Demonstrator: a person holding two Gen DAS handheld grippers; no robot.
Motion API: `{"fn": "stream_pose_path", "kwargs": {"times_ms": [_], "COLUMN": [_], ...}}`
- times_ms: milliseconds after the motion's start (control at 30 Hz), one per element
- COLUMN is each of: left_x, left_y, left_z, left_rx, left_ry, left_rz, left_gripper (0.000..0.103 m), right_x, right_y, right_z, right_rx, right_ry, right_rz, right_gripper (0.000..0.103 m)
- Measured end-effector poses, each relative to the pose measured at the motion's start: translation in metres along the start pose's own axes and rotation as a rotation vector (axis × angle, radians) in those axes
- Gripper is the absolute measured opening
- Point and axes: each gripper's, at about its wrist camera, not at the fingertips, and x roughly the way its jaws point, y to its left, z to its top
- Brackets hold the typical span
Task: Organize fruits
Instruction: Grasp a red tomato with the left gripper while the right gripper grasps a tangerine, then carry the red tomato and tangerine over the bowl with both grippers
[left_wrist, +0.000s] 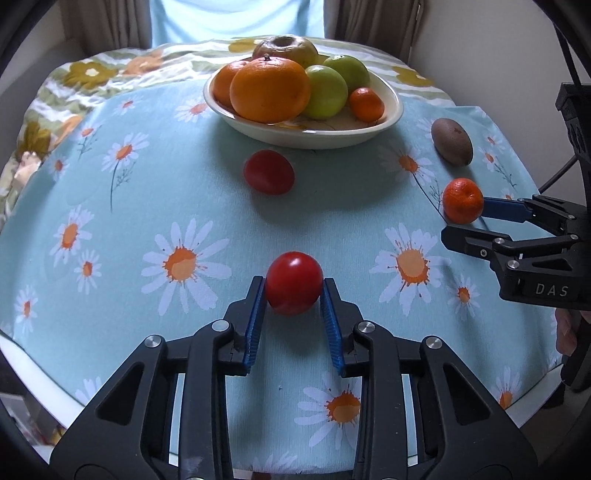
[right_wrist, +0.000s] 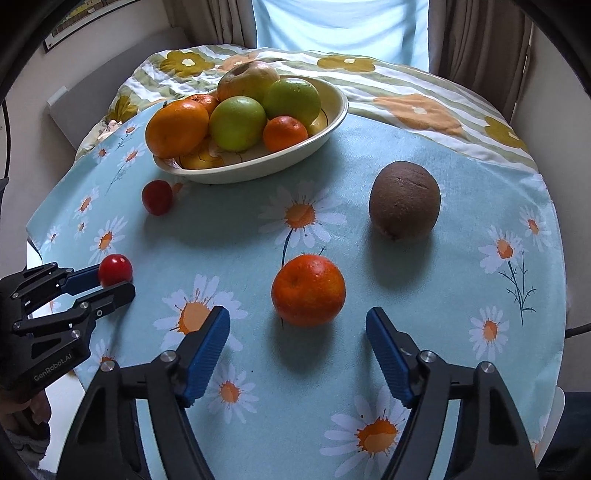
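Note:
A cream bowl (left_wrist: 391, 107) at the back of the table holds oranges, green apples, a small mandarin and a brownish apple; it also shows in the right wrist view (right_wrist: 336, 114). My left gripper (left_wrist: 294, 286) is shut on a red tomato (left_wrist: 294, 287) near the table's front; the right wrist view shows both (right_wrist: 115, 270). A second red tomato (left_wrist: 268, 171) lies loose in front of the bowl. My right gripper (right_wrist: 297, 330) is open, its blue pads either side of a mandarin (right_wrist: 308, 290) without touching it. A brown kiwi (right_wrist: 404, 199) lies behind it.
The round table is covered with a light blue daisy cloth (left_wrist: 147, 206) over a striped flowered cloth (right_wrist: 406, 96) at the back. Curtains and a window stand behind. The table edge runs close beneath both grippers.

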Motion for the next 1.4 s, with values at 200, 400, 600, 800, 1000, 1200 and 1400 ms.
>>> {"fn": "stream_pose_path", "kwargs": {"times_ms": [200,400,600,800,1000,1200,1400], "left_x": [-0.001,-0.005,-0.009,-0.025,-0.053,-0.087,-0.115], "left_y": [0.001,0.002,0.005,0.003,-0.004,-0.009,-0.007], "left_z": [-0.002,-0.006,-0.006,0.001,0.013,0.033,0.057], "left_rx": [-0.006,-0.011,-0.036,-0.044,-0.049,-0.045,-0.039], "left_ry": [-0.002,-0.005,-0.004,-0.034,-0.073,-0.135,-0.197], "left_rz": [-0.006,-0.008,-0.014,-0.007,0.003,0.024,0.036], "left_gripper": [0.035,0.035,0.035,0.035,0.035,0.035,0.035], "right_x": [0.004,0.005,-0.001,-0.015,-0.037,-0.065,-0.092], "right_y": [0.000,-0.001,-0.001,0.003,0.004,0.008,0.012], "right_z": [0.005,0.008,0.008,0.009,0.013,0.021,0.037], "right_rx": [-0.004,-0.003,-0.008,-0.017,-0.023,-0.057,-0.081], "right_ry": [-0.013,-0.031,-0.035,-0.056,-0.071,-0.086,-0.114], "right_rz": [-0.020,-0.025,-0.003,0.012,0.038,0.057,0.079], "right_gripper": [0.056,0.036,0.035,0.035,0.035,0.035,0.035]}}
